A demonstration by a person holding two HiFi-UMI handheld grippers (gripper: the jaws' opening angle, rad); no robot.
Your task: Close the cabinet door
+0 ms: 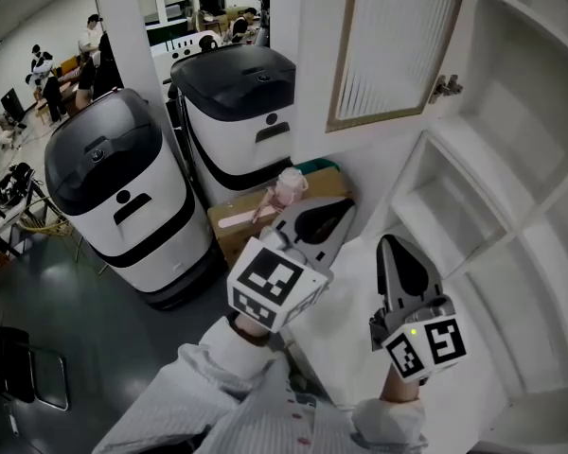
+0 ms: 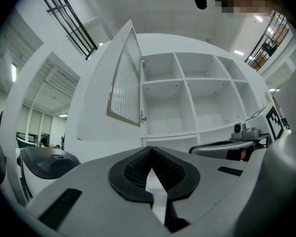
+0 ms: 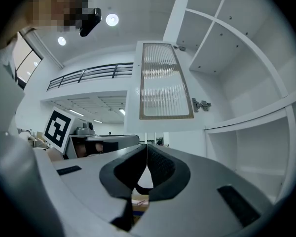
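Head view: left gripper (image 1: 333,214) & right gripper (image 1: 391,242), jaws closed, empty, held below open cabinet door (image 1: 398,41); prob. pushing it shut needs no grip.

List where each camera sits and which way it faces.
Head view: on the person's head, looking steeply down at left gripper, right gripper, sleeves and the open cabinet door.
Left gripper view: on that gripper, facing door and shelves past shut jaws; right gripper at right.
Right gripper view: facing the door; left gripper at left.
All share the door.
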